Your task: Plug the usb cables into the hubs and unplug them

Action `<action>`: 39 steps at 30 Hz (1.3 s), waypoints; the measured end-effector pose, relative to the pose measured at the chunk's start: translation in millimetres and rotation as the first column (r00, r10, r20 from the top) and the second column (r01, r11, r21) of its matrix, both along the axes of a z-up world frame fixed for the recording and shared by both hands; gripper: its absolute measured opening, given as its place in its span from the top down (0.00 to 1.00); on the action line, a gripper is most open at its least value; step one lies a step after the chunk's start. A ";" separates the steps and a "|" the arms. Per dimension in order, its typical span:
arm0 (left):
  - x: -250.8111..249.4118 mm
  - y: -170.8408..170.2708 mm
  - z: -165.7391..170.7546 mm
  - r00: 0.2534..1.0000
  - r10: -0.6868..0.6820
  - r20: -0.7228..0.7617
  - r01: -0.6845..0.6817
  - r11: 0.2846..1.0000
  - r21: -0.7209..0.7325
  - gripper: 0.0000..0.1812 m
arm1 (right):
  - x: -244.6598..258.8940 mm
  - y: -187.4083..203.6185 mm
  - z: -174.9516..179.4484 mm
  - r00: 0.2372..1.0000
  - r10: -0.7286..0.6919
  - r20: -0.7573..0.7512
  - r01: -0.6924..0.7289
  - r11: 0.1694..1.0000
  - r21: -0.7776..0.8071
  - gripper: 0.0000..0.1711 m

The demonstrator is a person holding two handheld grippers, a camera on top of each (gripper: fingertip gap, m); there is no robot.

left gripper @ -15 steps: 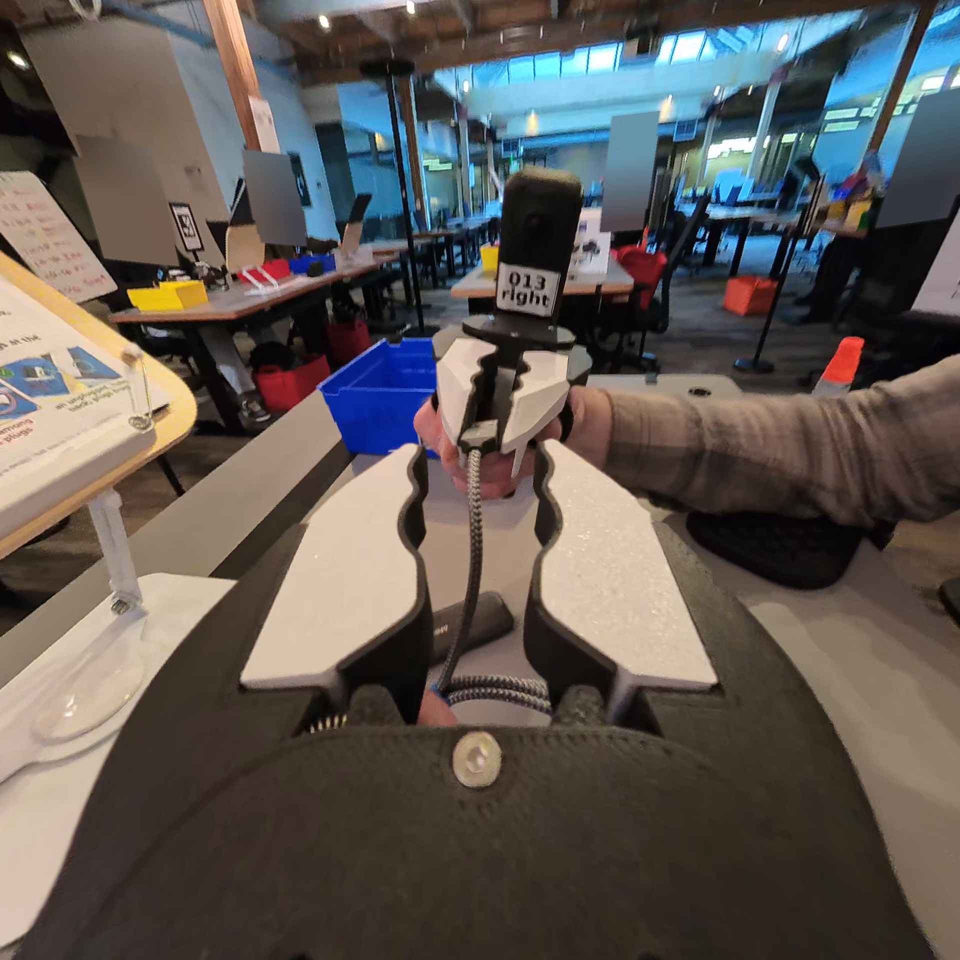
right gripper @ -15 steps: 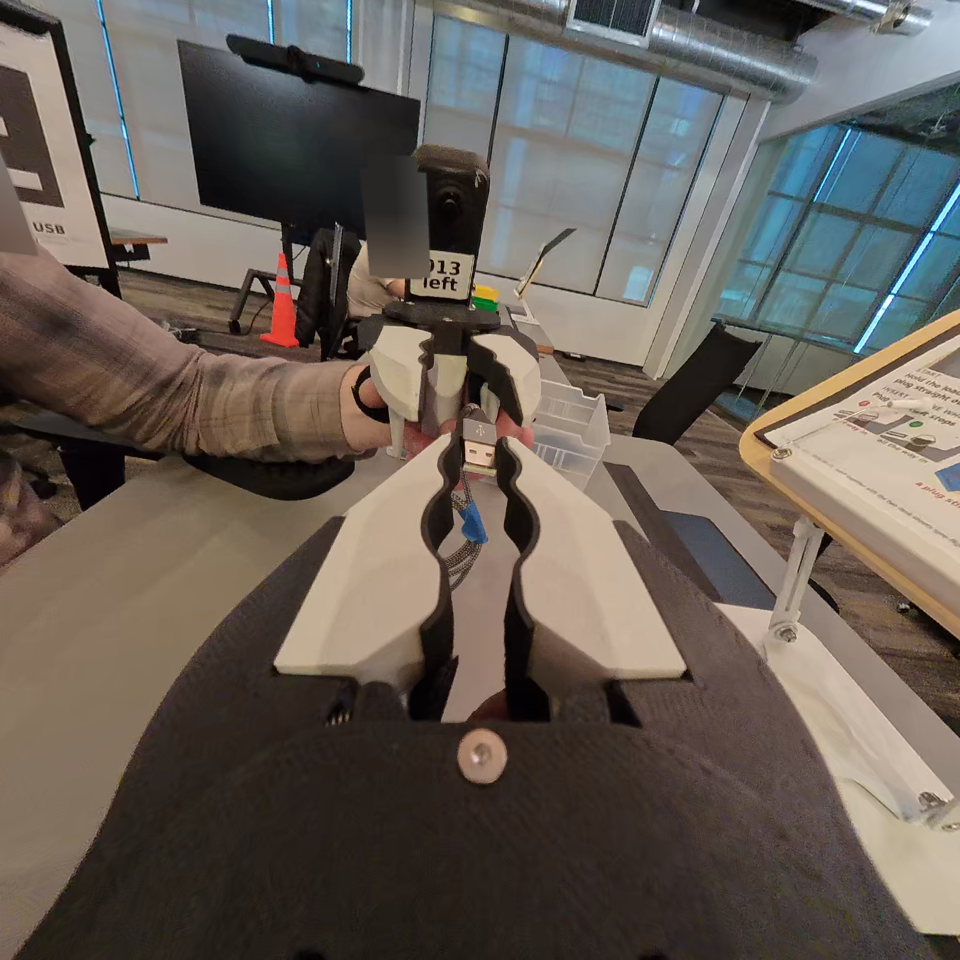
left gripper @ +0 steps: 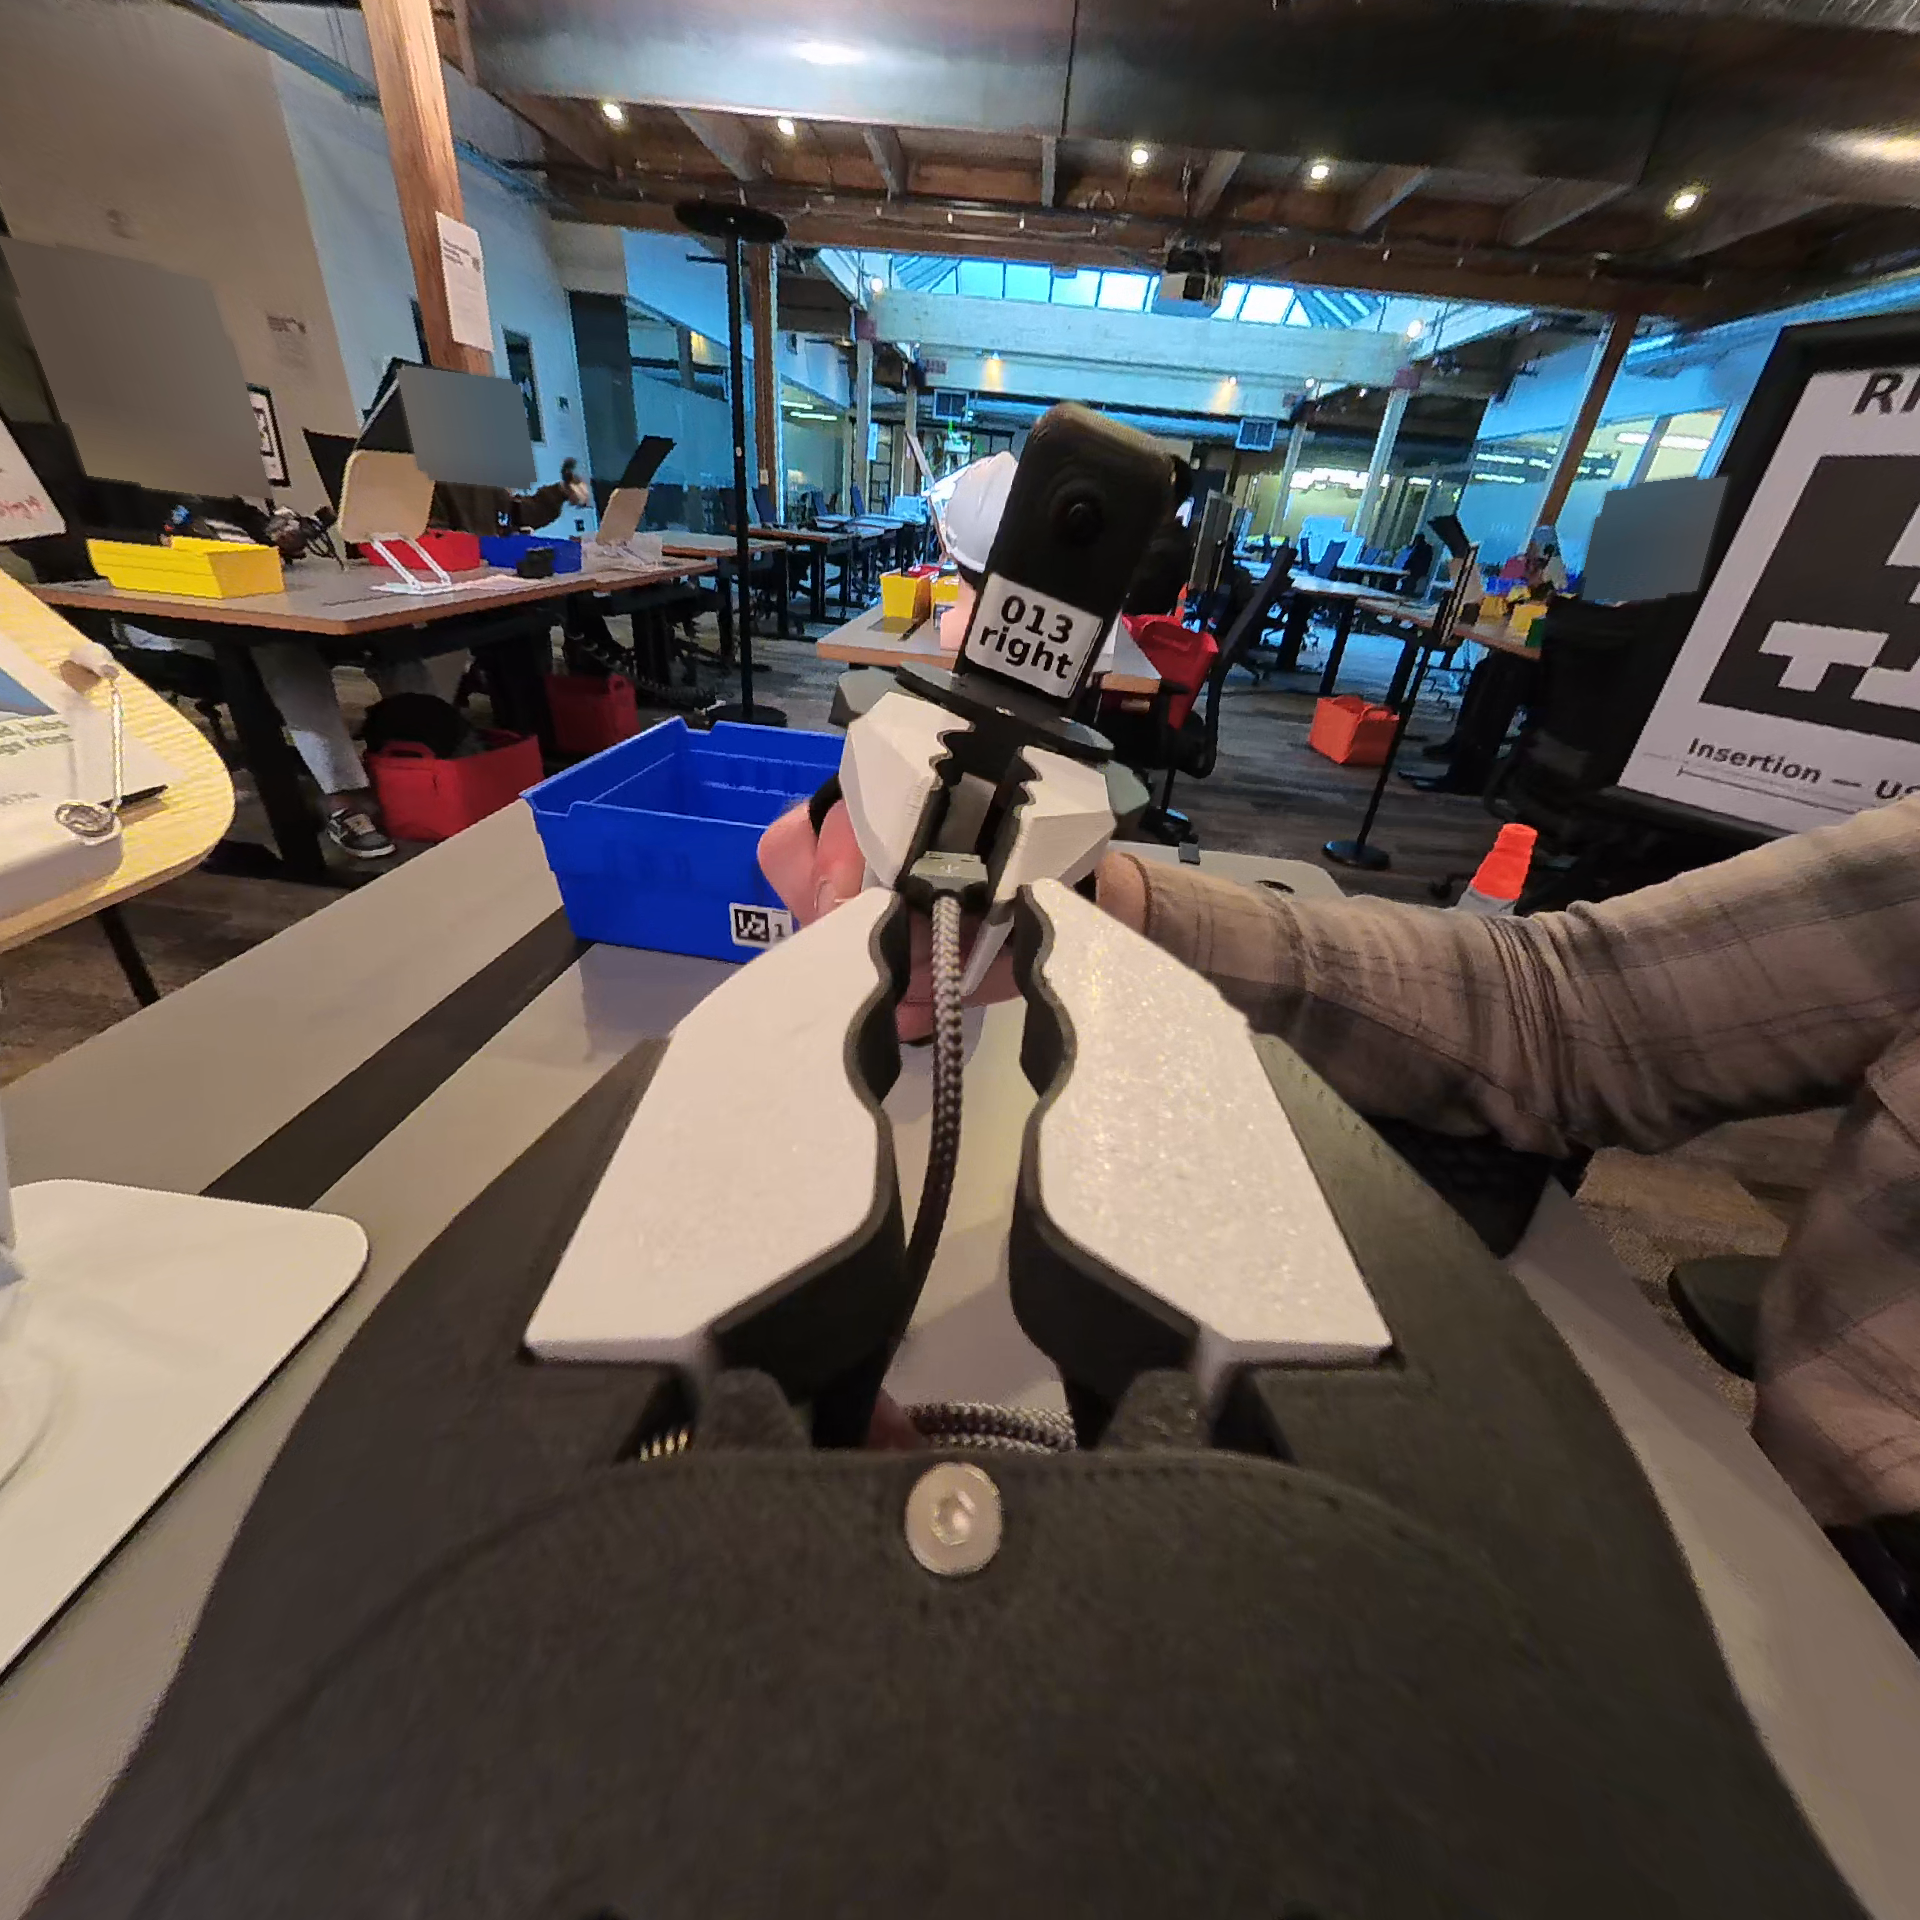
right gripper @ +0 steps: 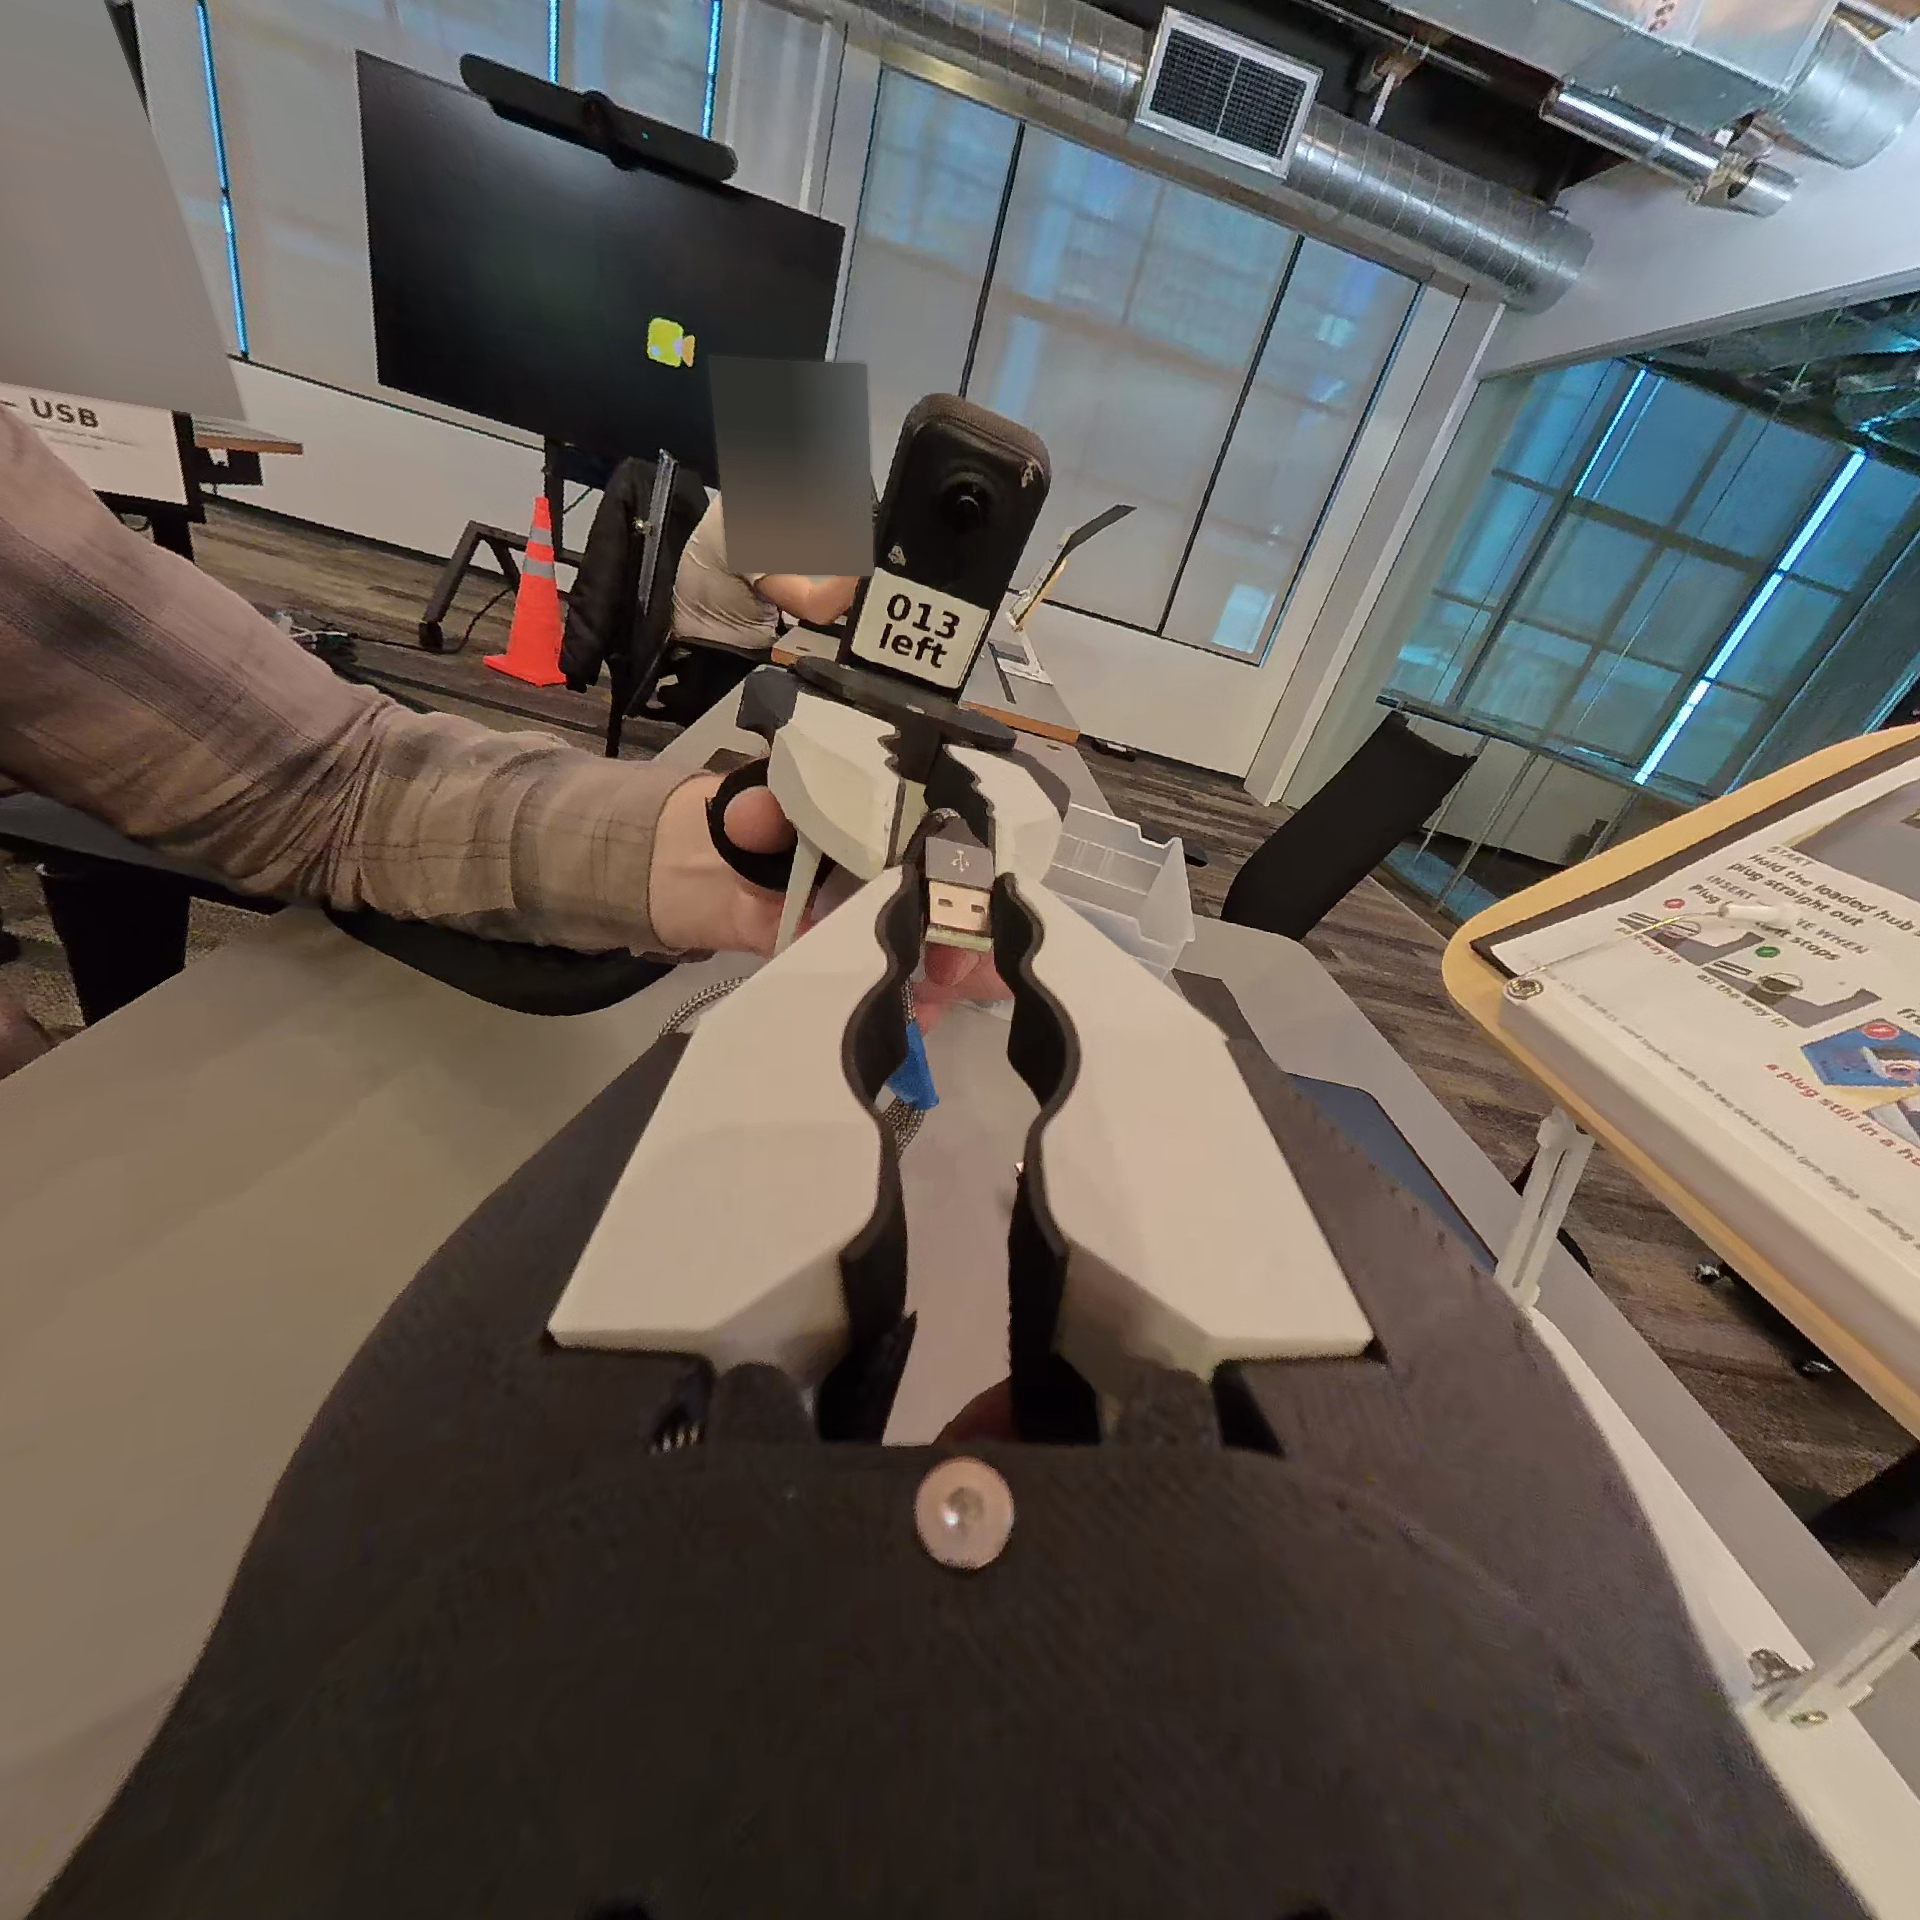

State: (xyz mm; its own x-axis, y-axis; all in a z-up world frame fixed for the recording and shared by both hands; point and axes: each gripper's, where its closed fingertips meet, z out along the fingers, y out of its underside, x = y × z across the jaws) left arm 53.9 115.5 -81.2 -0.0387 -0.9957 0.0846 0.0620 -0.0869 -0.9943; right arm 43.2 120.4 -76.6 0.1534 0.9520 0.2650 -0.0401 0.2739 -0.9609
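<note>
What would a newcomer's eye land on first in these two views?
First, the two tongs meeting tip to tip above the grey table: the right tongs pinch a USB plug, its metal end facing their own camera. Next, the braided cable trailing from the plug down through the gap of the left tongs. Behind them, at the table's far edge, sits a bright blue bin.

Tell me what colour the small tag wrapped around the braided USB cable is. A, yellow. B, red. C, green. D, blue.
D: in the right wrist view a blue tag sits on the braided cable, a little below the USB plug.
</note>
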 end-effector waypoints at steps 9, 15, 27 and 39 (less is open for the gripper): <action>-0.5 -0.2 5.7 0.998 0.026 0.058 -0.027 0.999 0.018 0.90 | 1.5 -2.1 2.8 1.000 0.011 -0.006 -0.011 1.000 -0.003 0.93; -0.2 -0.4 7.5 0.997 0.036 0.074 -0.037 0.999 0.022 0.92 | 1.7 -3.0 2.9 1.000 0.017 -0.002 -0.017 1.000 -0.006 0.93; -3.5 4.4 10.8 0.994 0.062 0.092 -0.064 0.998 0.017 0.93 | 2.2 4.4 5.5 0.997 -0.072 0.028 0.071 0.996 0.054 0.91; -9.4 14.5 18.5 0.987 0.108 0.116 -0.104 0.994 -0.042 0.93 | 1.8 17.9 11.5 0.822 -0.521 0.229 0.299 0.738 0.605 0.90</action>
State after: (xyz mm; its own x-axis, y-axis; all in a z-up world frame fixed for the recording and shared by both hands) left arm 44.5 130.0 -62.6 0.0552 -0.9910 0.1216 0.1897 -0.1092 -0.9758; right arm 45.0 138.2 -65.1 0.2827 0.5092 0.8129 0.5145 0.6347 -0.5766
